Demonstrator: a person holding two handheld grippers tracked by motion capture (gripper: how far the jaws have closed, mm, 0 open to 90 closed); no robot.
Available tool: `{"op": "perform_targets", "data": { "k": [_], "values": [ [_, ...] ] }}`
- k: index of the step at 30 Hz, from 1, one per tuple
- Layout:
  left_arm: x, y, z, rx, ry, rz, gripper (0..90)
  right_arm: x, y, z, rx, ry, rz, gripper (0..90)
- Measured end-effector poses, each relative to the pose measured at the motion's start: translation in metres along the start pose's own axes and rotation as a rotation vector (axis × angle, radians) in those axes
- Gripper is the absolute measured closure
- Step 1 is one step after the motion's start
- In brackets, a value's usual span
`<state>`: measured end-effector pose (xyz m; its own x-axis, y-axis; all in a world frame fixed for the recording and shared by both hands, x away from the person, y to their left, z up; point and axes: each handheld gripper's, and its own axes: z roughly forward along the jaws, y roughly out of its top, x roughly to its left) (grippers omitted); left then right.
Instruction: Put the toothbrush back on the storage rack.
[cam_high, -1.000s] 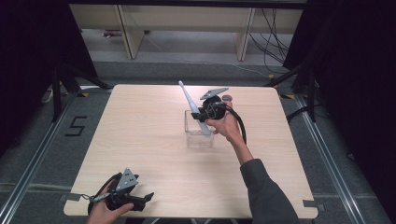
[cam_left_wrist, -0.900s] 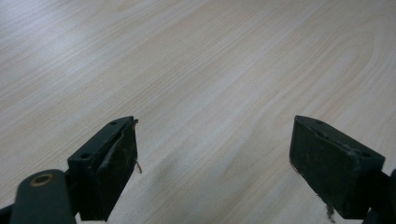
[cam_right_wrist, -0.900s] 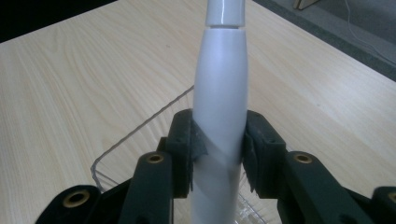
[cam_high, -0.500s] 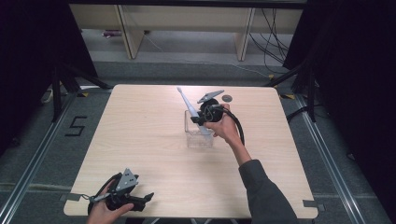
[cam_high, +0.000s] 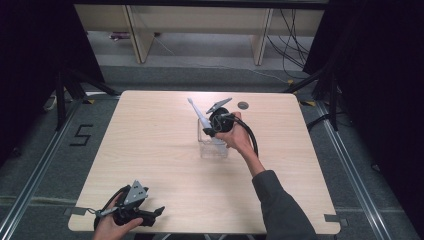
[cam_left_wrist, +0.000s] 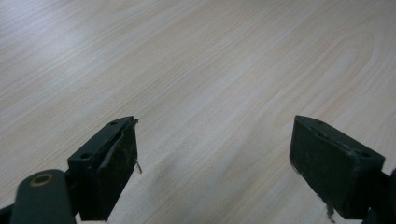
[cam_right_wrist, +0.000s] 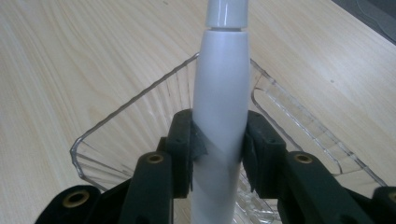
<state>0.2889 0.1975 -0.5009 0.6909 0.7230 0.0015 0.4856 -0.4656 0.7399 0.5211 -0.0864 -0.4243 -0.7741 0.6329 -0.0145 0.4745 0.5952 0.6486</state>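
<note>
The white electric toothbrush (cam_right_wrist: 220, 107) is clamped by its handle between the two black jaws of the right gripper (cam_right_wrist: 218, 149), whose pads press on both sides of it. In the high view the toothbrush (cam_high: 199, 114) leans with its head up and toward the far left corner of the tabletop (cam_high: 150, 150), over a clear plastic container (cam_high: 212, 145) that stands a little beyond the tabletop's middle, nearer the far edge. The right gripper view shows the container's ribbed, see-through rim (cam_right_wrist: 130, 102) just behind the handle. The right gripper (cam_high: 212, 127) is held above that container. A small dark round mark (cam_high: 243, 105) sits near the far edge. At the near left corner, the left gripper (cam_high: 150, 215) rests low with its jaws wide apart and nothing between them, over bare wood.
</note>
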Motion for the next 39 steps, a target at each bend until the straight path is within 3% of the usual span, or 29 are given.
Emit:
{"op": "perform_targets", "data": {
  "k": [2, 6, 12, 13, 15, 19, 20, 21, 22, 23, 24, 26, 27, 30, 31, 33, 34, 37, 39],
  "values": [
    [0.0, 0.0, 0.0, 0.001, 0.0, 0.0, 14.9, -0.002, 0.001, 0.001, -0.003, 0.006, -0.061, 66.3],
    [0.0, 0.0, 0.0, 0.003, -0.001, 0.001, 14.9, 0.0, 0.001, 0.003, 0.029, -0.006, -0.04, 66.3],
    [0.0, 0.0, 0.0, 0.002, 0.0, -0.001, 14.9, -0.001, 0.001, 0.007, 0.029, -0.005, -0.057, 66.2],
    [0.0, 0.0, 0.0, 0.003, -0.001, -0.001, 14.9, 0.0, 0.001, 0.007, 0.048, -0.001, -0.028, 66.2],
    [0.0, 0.0, 0.0, 0.003, -0.002, -0.001, 14.9, 0.0, 0.001, 0.007, 0.041, -0.015, -0.044, 66.1],
    [0.0, 0.0, 0.0, 0.001, -0.001, -0.001, 14.9, 0.004, 0.001, 0.007, 0.083, 0.004, 0.038, 65.9],
    [0.0, 0.0, 0.0, 0.001, -0.001, -0.001, 14.9, 0.002, 0.0, 0.009, 0.071, 0.011, 0.019, 65.8],
    [0.0, 0.0, 0.0, 0.003, -0.001, -0.001, 14.9, 0.0, 0.001, 0.01, 0.05, -0.012, -0.039, 65.5],
    [0.0, 0.0, 0.0, 0.002, -0.001, -0.001, 14.9, 0.002, 0.0, 0.008, 0.067, -0.017, 0.002, 64.4],
    [0.0, 0.0, 0.0, 0.002, -0.001, -0.001, 14.9, 0.004, 0.001, 0.006, 0.062, 0.01, 0.04, 63.7],
    [0.0, 0.0, 0.0, 0.002, -0.001, -0.002, 14.9, -0.001, 0.001, 0.005, 0.017, -0.007, -0.021, 63.6],
    [0.0, 0.0, 0.0, 0.003, 0.0, 0.0, 14.9, -0.002, 0.003, 0.001, -0.002, -0.004, -0.035, 61.2],
    [0.0, 0.0, 0.0, 0.003, 0.0, 0.002, 14.9, 0.0, 0.003, -0.002, 0.003, -0.013, 0.004, 59.2],
    [0.0, 0.0, 0.0, 0.003, 0.001, 0.0, 14.9, 0.001, 0.004, -0.012, -0.005, -0.014, 0.033, 56.5],
    [0.0, 0.0, 0.0, 0.003, 0.001, -0.001, 14.9, -0.002, 0.004, -0.012, -0.046, -0.002, -0.014, 55.7],
    [0.0, 0.0, 0.0, 0.003, 0.001, -0.001, 14.9, -0.004, 0.004, -0.017, -0.057, 0.001, -0.021, 54.1],
    [0.0, 0.0, 0.0, 0.004, 0.0, -0.001, 14.9, -0.003, 0.004, -0.017, -0.074, 0.0, -0.001, 53.0],
    [0.0, 0.0, 0.001, 0.005, 0.0, 0.0, 14.9, -0.002, 0.003, -0.025, -0.047, -0.004, 0.066, 51.2],
    [0.0, 0.0, 0.001, 0.001, 0.0, -0.003, 14.8, -0.006, 0.003, -0.025, -0.087, 0.0, 0.001, 48.4]
  ]
}}
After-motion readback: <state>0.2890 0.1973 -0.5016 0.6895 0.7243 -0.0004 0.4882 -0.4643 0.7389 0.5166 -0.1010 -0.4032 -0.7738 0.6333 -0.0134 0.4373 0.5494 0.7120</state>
